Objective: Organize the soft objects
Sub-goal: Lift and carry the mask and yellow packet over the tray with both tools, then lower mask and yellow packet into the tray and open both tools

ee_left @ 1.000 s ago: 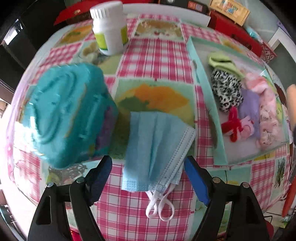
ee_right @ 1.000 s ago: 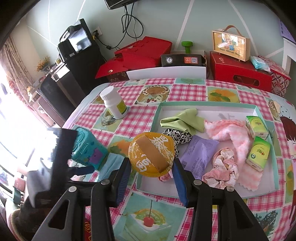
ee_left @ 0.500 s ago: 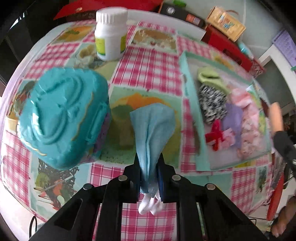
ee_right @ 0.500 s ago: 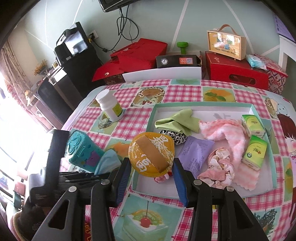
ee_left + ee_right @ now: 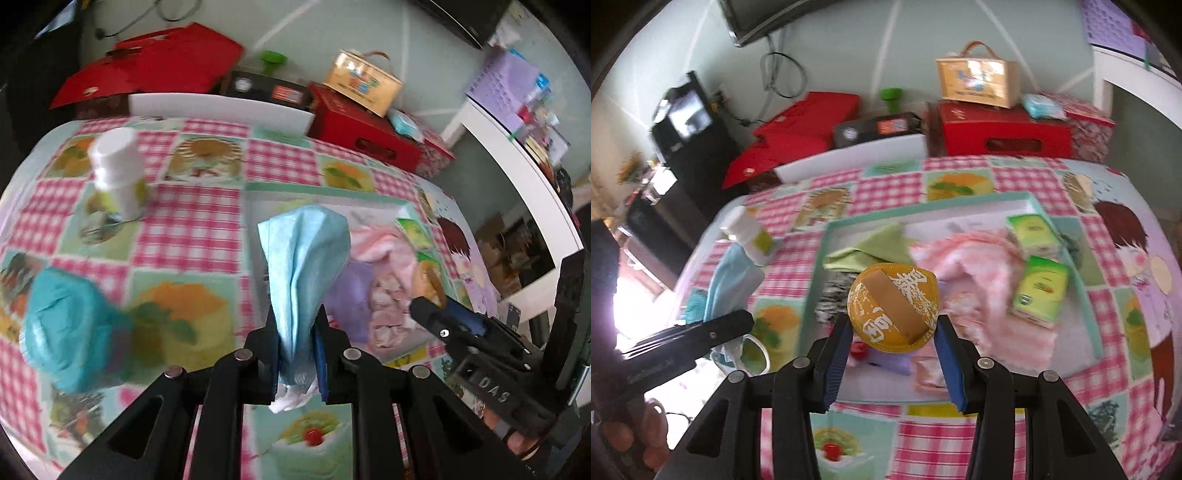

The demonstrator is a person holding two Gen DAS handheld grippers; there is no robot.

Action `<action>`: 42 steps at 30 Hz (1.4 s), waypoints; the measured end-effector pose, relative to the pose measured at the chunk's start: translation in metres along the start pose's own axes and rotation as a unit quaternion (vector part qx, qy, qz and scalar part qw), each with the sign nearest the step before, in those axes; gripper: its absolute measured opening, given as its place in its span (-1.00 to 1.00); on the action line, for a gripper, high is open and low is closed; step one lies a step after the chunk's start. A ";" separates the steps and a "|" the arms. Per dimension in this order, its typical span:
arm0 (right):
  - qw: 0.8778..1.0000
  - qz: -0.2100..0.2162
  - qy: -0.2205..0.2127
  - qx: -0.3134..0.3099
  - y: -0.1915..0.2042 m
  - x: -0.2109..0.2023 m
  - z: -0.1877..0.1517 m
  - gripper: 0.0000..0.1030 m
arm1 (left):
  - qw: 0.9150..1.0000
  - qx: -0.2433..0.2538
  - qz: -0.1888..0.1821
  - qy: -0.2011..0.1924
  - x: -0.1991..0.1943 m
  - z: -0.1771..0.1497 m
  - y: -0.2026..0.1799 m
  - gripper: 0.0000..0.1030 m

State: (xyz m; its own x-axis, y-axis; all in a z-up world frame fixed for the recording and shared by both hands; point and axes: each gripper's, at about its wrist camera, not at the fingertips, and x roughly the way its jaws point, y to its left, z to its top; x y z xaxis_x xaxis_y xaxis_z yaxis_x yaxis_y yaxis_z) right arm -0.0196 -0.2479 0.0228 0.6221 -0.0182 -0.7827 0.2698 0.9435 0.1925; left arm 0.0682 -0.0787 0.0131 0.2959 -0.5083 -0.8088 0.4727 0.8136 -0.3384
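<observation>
While my left claw (image 5: 297,360) stays out of it, pressed tight on the pale blue pleated face mask (image 5: 304,266), I judge the handling from how the cloth behaves: it is feather-light and limp, bunched into a cone that stands up from the pads at lower centre of the left wrist view. The white ear loops (image 5: 290,400) dangle below the pads, so I hold it by the gathered end, which seems the surest place; the thin non-woven fabric could slide if I loosen at all. Its jaws have just been closing, with the mask between them.

My right claw (image 5: 891,345) pinches a round golden-yellow disc with white lettering and a tan strip (image 5: 893,304), at centre of the right wrist view. It looks stiff and flat-faced, held across its width by the blue ribbed pads (image 5: 837,354).

Behind both, the shallow mint-green tray (image 5: 817,273) on the pink chequered tabletop (image 5: 1004,181) holds soft things: a folded green cloth (image 5: 875,245), fluffy pink towelling (image 5: 975,258) and a lilac packet (image 5: 349,295), plus two green cartons (image 5: 1039,293). A white plastic bottle (image 5: 118,170) and a teal moulded box (image 5: 72,330) stand outside it, at left of the left wrist view. Dropping the mask should need only a release over the tray.
</observation>
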 end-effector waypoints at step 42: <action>0.991 -0.107 0.043 -0.065 0.023 0.021 -0.037 1.00 | 0.995 -0.008 0.103 -0.008 -0.014 -0.040 0.023 0.76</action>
State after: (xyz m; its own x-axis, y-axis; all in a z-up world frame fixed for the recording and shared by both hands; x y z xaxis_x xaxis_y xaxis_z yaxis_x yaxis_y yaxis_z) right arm -0.0274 -0.2145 -0.0116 0.4943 -0.2003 -0.8459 0.2889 0.9556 -0.0574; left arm 0.0418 -0.0416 -0.0030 0.3977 -0.3339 -0.8546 0.3866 0.9057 -0.1739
